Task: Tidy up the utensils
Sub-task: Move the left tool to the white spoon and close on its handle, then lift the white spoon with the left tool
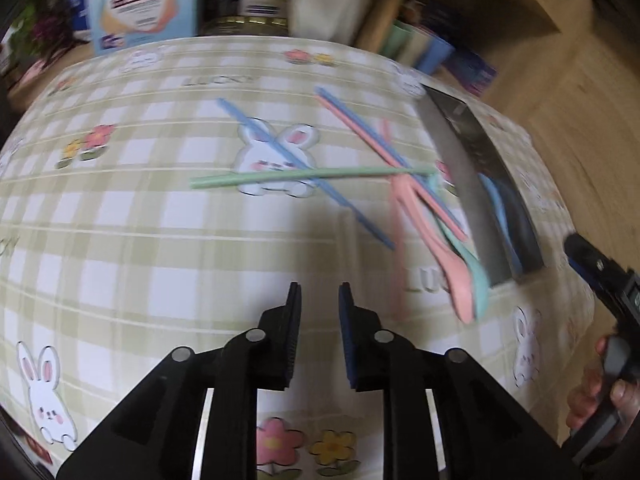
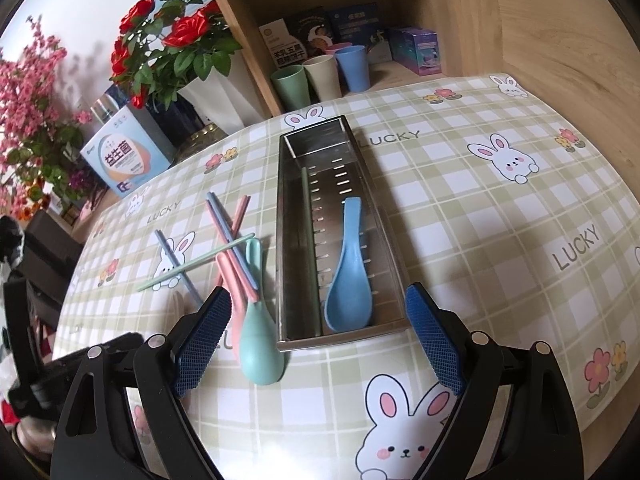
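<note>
Sorting: plastic spoons and chopsticks go into the metal tray (image 2: 294, 216); I'd judge it part done, most pieces lie outside.
Tray: long perforated steel box on the checked cloth (image 2: 480, 240); stiff and heavier than anything else here.
Blue spoon (image 2: 347, 280): already lying inside the tray, bowl toward its near end.
Green spoon (image 2: 260, 344): just left of the tray, bowl at its near corner; the pink spoon (image 2: 234, 300) lies touching it.
Chopsticks: a green one (image 2: 196, 262), blue ones (image 2: 178, 266) and pink ones crossed in a loose pile left of the tray.
Handling: all look light, rigid and smooth, so likely to skid or pivot; thin sticks lie flat on the cloth.
Hold: mid-handle for spoons; near the middle for a stick.
Left gripper (image 1: 320, 300): jaws parted only a little, nothing between them, above bare cloth left of the tray.
Right gripper (image 2: 318, 344): jaws spread wide, empty, at the tray's near end.
</note>
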### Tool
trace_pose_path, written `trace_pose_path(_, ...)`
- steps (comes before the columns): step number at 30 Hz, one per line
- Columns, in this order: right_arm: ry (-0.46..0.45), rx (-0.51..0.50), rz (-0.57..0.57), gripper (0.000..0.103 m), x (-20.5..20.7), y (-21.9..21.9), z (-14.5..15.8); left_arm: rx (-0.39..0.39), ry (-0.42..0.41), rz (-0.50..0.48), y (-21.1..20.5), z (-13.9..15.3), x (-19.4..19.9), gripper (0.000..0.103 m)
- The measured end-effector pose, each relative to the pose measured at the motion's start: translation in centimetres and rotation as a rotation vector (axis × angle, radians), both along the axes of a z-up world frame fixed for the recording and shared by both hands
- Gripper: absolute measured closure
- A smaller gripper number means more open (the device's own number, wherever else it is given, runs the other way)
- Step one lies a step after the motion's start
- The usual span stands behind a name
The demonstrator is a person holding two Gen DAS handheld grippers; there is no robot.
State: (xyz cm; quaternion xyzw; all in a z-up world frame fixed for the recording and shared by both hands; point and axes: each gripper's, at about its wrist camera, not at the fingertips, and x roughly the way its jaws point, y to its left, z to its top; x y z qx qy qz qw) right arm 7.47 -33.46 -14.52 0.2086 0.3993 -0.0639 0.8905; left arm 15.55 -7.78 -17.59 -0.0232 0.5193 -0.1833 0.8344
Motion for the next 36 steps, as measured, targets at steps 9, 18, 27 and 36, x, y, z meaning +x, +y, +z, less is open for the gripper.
trace_pose_path(9, 0.000, 0.003, -0.009, 0.017, -0.3, -0.1, 0.0, 0.000, 0.032, -0.068, -2.1, -1.2, -0.9, 0.075)
trace_pose_path(18, 0.004, 0.009, -0.005, 0.017, -0.3, 0.1, -0.3, 0.028, 0.049, -0.055, -2.2, -2.5, -0.4, 0.075)
trace_pose_path(27, 0.005, 0.011, 0.000, 0.017, -0.4, 0.2, -0.3, 0.036, 0.024, -0.015, -1.2, -2.0, -0.3, 0.089)
trace_pose_path(36, 0.005, 0.017, -0.002, 0.017, -0.4, 0.1, -0.3, 0.037, -0.007, 0.087, 2.2, -1.0, 0.6, 0.101)
